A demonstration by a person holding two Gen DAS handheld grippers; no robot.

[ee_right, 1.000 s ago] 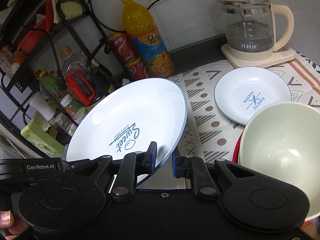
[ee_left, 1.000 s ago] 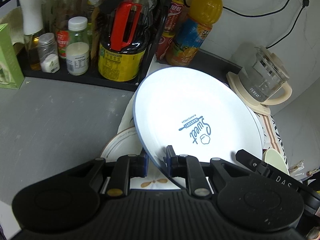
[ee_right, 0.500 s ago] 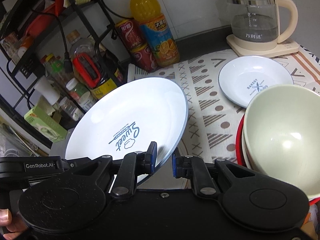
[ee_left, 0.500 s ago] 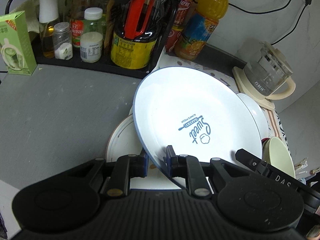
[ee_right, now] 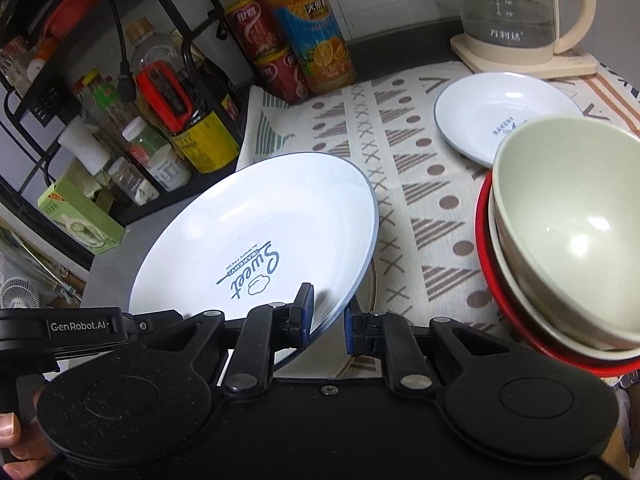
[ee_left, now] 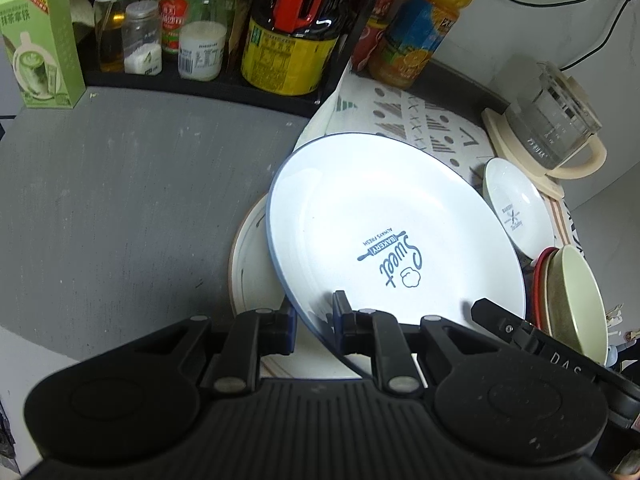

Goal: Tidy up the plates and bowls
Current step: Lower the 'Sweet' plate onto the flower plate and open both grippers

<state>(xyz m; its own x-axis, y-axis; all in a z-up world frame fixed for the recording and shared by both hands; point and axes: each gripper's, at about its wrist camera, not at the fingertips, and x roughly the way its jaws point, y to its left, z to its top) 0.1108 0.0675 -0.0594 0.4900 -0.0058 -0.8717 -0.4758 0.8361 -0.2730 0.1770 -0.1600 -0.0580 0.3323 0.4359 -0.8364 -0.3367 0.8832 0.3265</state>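
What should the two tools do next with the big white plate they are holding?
Probably lower it a little further, flat onto the cream plate underneath. The left tool and right tool are both shut on the near rim of the Sweet Bakery plate, which is tilted and held just above that cream plate, partly covering it. So stacking them looks like the aim, then letting go.

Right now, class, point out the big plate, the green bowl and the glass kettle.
big plate (ee_right: 256,232): right wrist view, its white centre.
green bowl (ee_right: 568,232): right wrist view, inner wall.
glass kettle (ee_right: 512,8): right wrist view, glass body.
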